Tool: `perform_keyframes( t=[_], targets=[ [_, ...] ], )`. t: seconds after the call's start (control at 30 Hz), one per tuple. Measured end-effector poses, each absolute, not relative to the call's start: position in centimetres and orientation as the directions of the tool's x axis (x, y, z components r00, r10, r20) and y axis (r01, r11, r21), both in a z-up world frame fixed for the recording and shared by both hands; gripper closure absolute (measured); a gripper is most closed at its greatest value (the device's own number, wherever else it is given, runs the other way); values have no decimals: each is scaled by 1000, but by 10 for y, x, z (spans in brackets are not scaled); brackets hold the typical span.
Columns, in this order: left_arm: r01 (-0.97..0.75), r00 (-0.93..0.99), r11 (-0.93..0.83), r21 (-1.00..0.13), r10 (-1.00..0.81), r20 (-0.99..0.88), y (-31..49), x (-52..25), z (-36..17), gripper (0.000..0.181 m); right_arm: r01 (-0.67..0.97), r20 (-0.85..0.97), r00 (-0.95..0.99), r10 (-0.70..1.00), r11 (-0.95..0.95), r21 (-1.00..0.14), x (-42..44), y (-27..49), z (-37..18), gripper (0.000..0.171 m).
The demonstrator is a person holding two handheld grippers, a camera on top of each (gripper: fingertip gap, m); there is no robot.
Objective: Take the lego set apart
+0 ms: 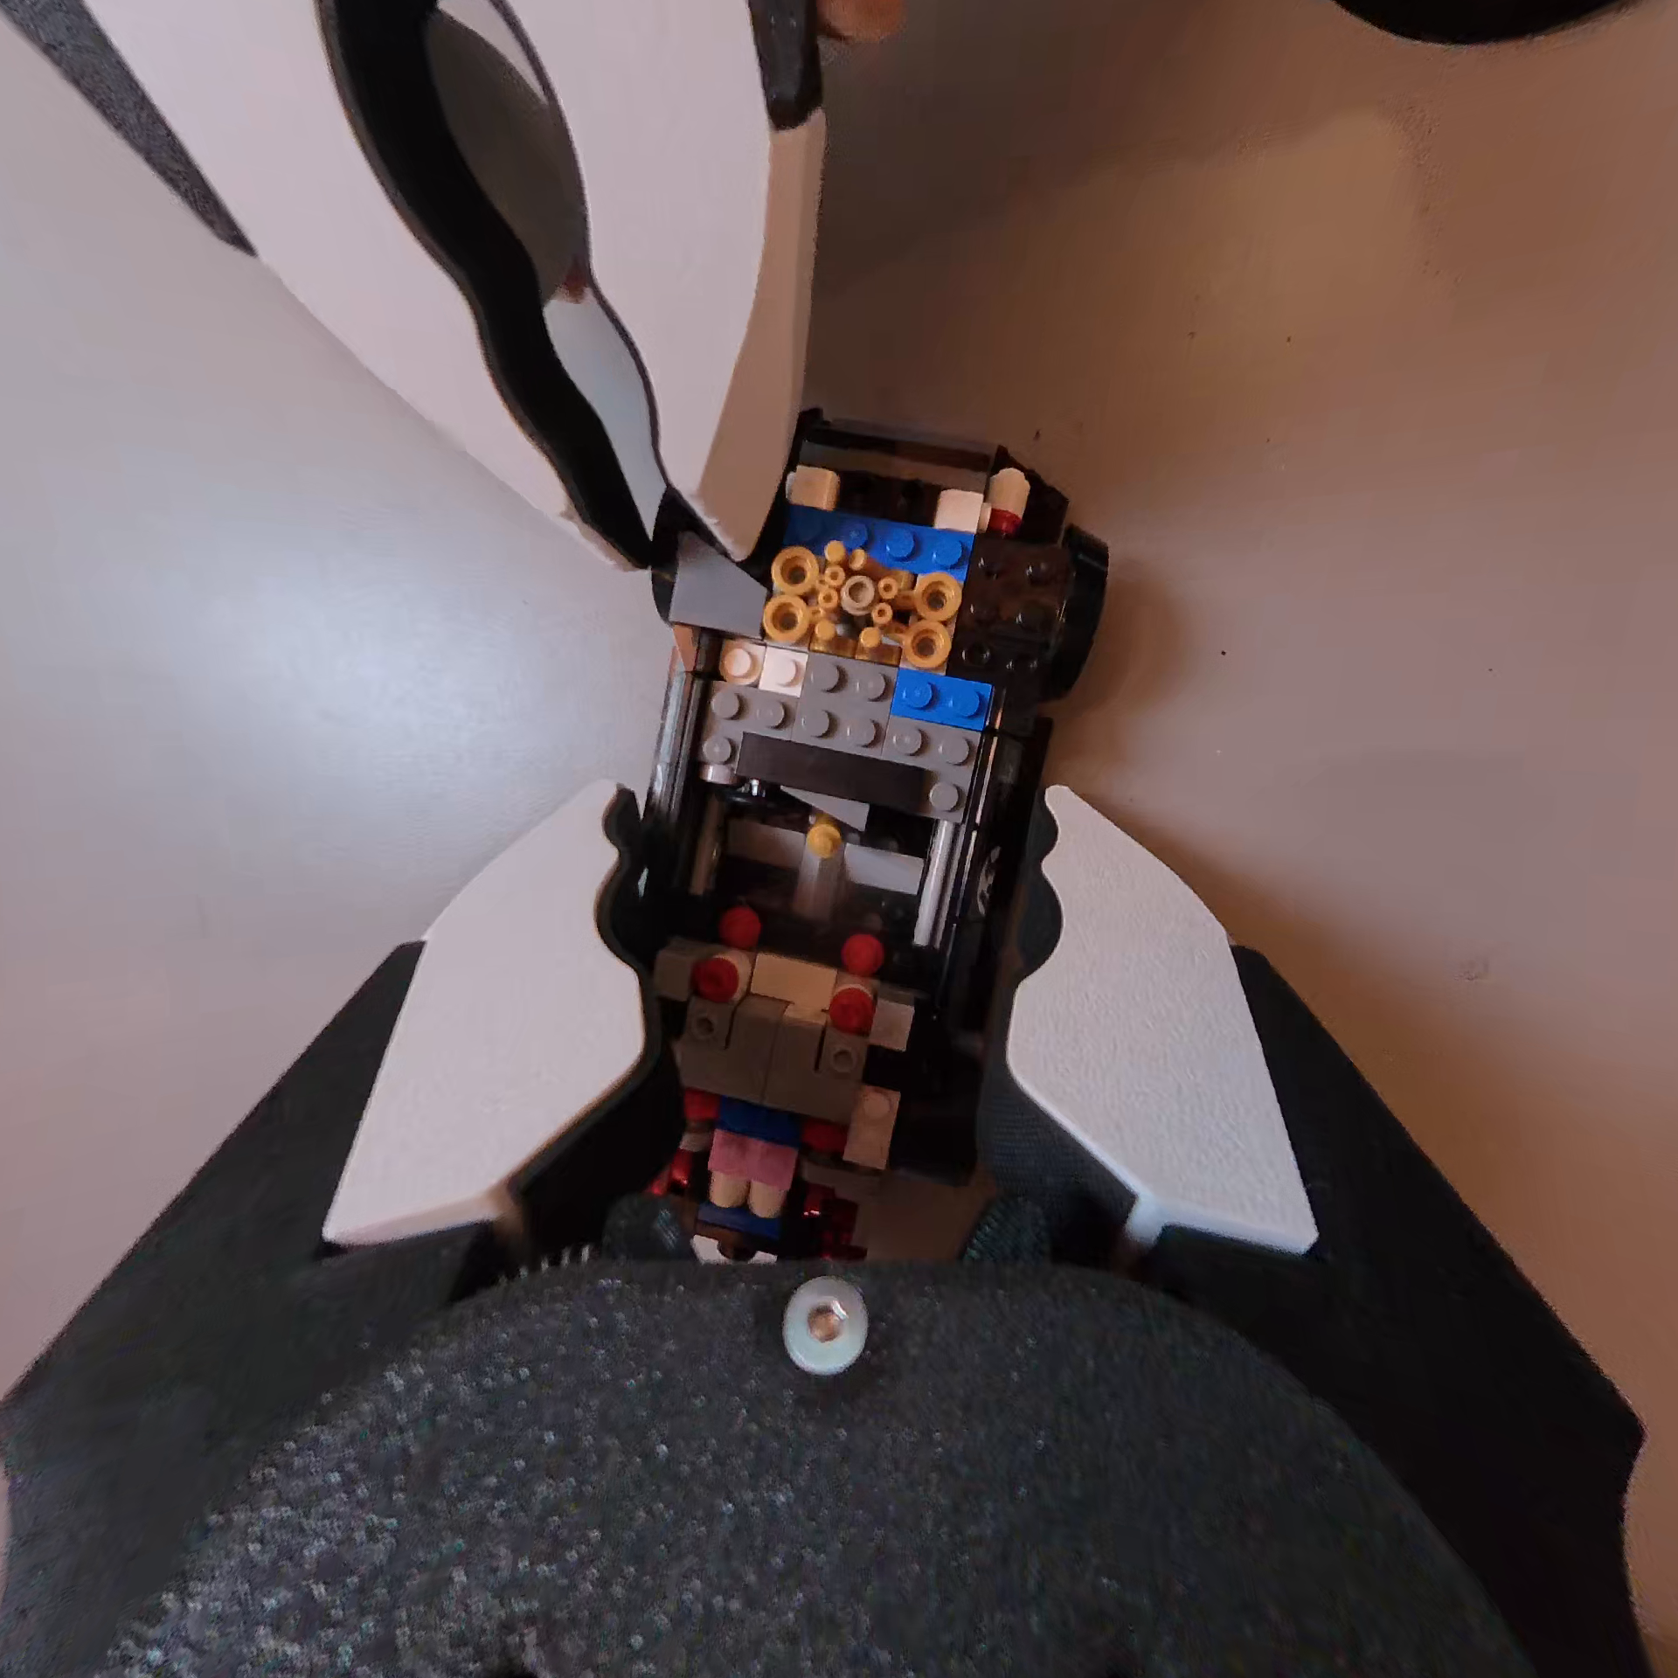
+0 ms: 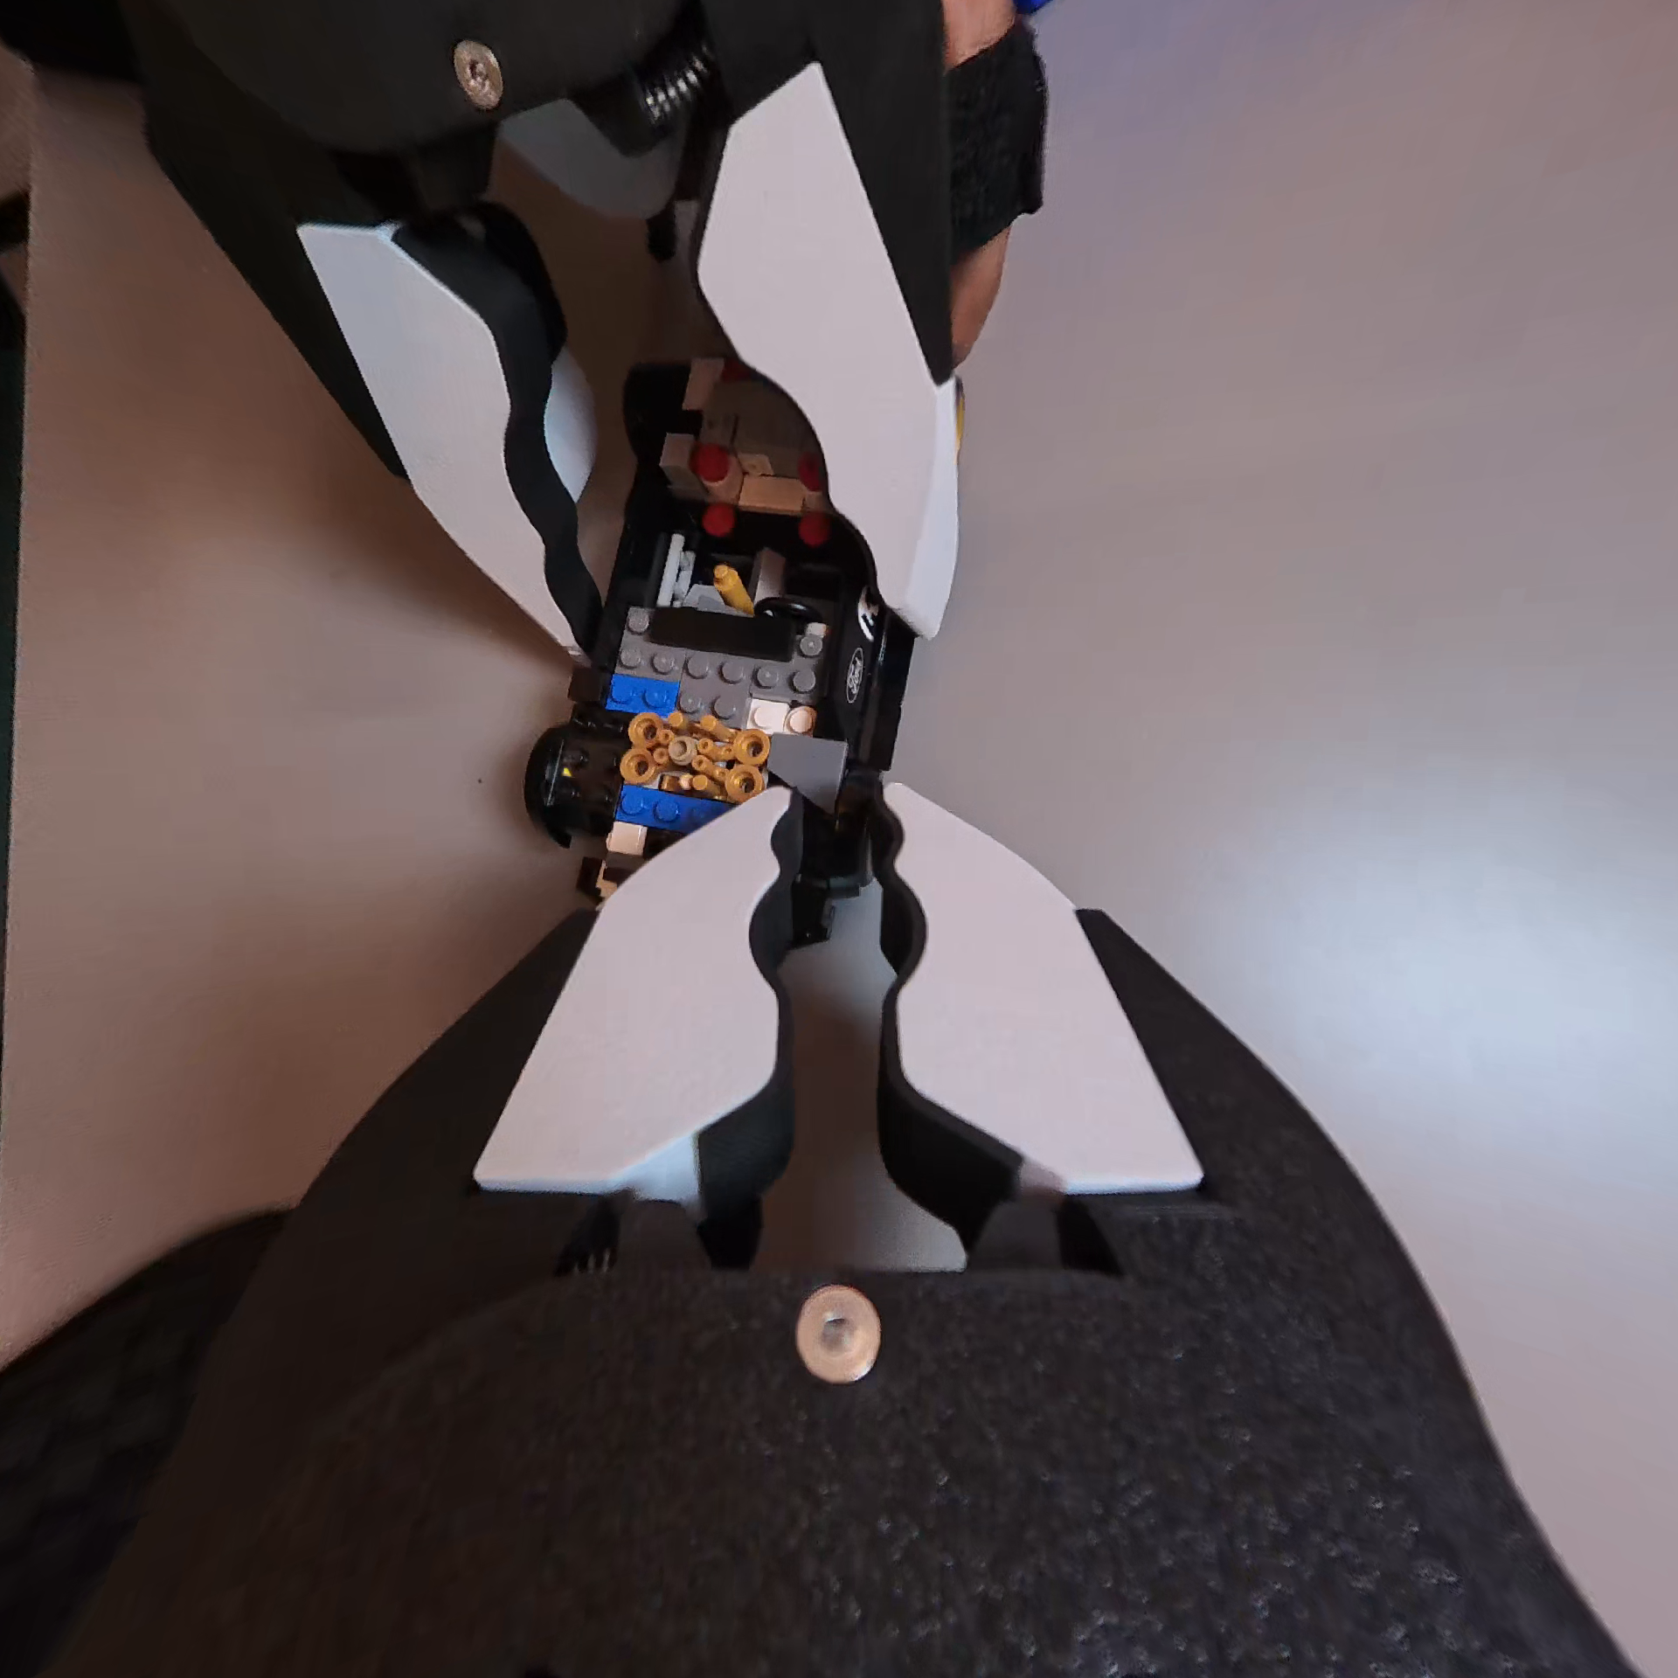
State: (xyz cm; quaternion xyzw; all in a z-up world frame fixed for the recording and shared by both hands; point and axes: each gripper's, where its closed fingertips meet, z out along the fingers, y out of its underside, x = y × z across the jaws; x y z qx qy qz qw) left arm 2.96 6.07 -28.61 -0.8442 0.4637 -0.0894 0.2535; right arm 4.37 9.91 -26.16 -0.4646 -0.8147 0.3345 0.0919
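While the left gripper (image 1: 822,917) clamps the black sides of the lego car (image 1: 863,726) at its cabin end, the left wrist view shows the roofless car over the pale table (image 1: 1317,454), gold engine studs (image 1: 858,599) and blue plates (image 1: 940,704) exposed; light and rigid, its small parts are likely to pop loose. From the right wrist view, the right gripper (image 2: 835,804) is nearly together at the engine-end corner, seemingly pinching a grey wedge piece (image 2: 813,763); the firm black body is the safer hold.
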Motion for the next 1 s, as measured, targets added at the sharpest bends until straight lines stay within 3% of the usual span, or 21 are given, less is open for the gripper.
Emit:
perform_keyframes(
  t=[0.17, 0.4, 1.0],
  targets=[
    [-740, 545, -428, -519, -834, -89, 61, 30, -286, 101, 736, -240, -608, 757, 423, -529, 43, 98, -263, 156],
    [-740, 541, -417, -528, -835, -98, 61, 30, -286, 101, 805, -449, -568, 690, 352, -477, 43, 97, -263, 154],
    [-743, 536, -413, -526, -839, -98, 61, 31, -286, 101, 799, -417, -572, 707, 364, -479, 40, 90, -260, 159]
  ],
)
